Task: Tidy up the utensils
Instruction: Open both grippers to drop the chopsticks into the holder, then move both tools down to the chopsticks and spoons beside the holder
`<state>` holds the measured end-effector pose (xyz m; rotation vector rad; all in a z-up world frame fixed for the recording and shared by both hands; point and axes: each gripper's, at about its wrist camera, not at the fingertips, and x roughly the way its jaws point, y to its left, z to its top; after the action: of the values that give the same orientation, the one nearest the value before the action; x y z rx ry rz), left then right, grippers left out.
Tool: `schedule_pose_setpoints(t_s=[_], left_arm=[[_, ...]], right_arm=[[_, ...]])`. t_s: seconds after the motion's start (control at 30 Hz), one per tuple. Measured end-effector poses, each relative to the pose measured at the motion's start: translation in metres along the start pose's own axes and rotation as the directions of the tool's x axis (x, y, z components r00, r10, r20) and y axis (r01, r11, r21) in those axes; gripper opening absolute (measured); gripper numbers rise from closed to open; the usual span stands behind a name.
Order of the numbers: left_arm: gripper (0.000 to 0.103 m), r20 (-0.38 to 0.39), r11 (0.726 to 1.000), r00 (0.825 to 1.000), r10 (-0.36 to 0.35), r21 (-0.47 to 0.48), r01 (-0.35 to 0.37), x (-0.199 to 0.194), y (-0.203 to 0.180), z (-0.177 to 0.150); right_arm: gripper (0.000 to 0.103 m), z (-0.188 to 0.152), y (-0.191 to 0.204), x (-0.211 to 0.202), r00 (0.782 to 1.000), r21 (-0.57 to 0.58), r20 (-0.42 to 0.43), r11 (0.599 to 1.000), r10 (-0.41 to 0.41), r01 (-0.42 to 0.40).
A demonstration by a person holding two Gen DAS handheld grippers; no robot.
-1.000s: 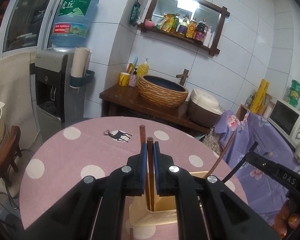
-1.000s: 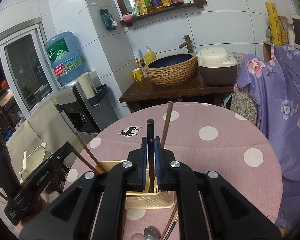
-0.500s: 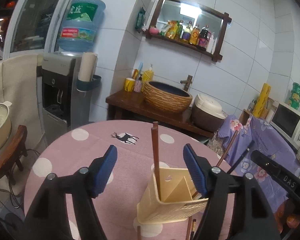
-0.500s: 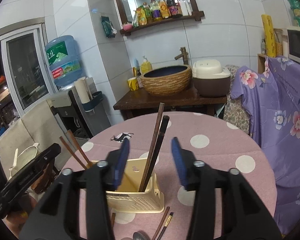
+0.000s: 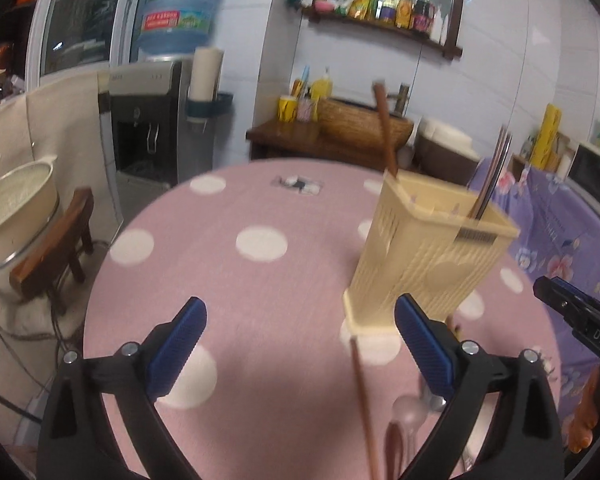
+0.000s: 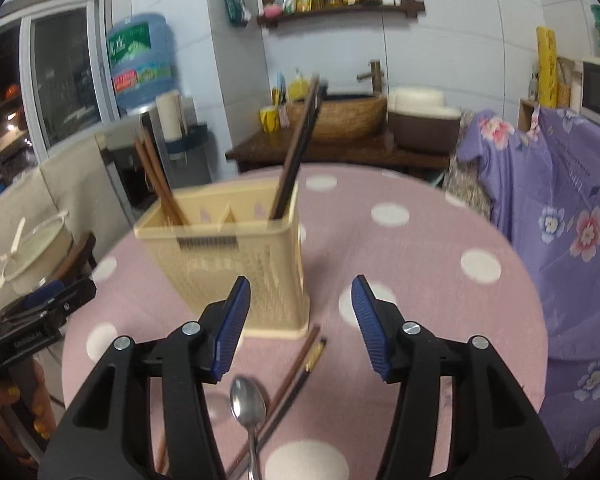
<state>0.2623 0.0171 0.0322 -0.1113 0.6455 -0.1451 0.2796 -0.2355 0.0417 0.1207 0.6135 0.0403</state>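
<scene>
Pink polka-dot table (image 6: 420,248) bears a utensil basket (image 6: 228,264) before tiled walls (image 6: 440,40).

Cream holder (image 6: 236,264) upright, chopsticks (image 6: 296,160) inside

We see both grippers built alike: the left gripper (image 5: 298,344) and right gripper (image 6: 300,324) have matte black plastic arms with a round silver screw behind each finger, and ribbed blue pads (image 6: 232,328) line the inner faces of the fingers. Behind the left gripper's body in the right wrist view, white lettering marks the black housing, above skin with yellow nails.
</scene>
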Motion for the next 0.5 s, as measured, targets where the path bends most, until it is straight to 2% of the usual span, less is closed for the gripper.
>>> schedule_pose_setpoints(t_s=[0.13, 0.3, 0.5], left_arm=[[0.087, -0.072, 1.000, 0.997, 0.017, 0.025, -0.015, 0.012, 0.004, -0.027], [0.071, -0.131, 0.999, 0.991, 0.013, 0.033, -0.008, 0.018, 0.006, -0.047], [0.055, -0.186, 0.999, 0.982, -0.031, 0.035, 0.038, 0.023, -0.002, -0.061]], right_arm=[[0.053, -0.035, 0.008, 0.017, 0.996, -0.028, -0.087, 0.999, 0.021, -0.023], [0.053, -0.067, 0.013, 0.025, 0.987, -0.039, -0.155, 0.999, 0.030, -0.037], [0.053, -0.084, 0.007, 0.029, 0.980, 0.003, -0.200, 1.000, 0.010, -0.010]])
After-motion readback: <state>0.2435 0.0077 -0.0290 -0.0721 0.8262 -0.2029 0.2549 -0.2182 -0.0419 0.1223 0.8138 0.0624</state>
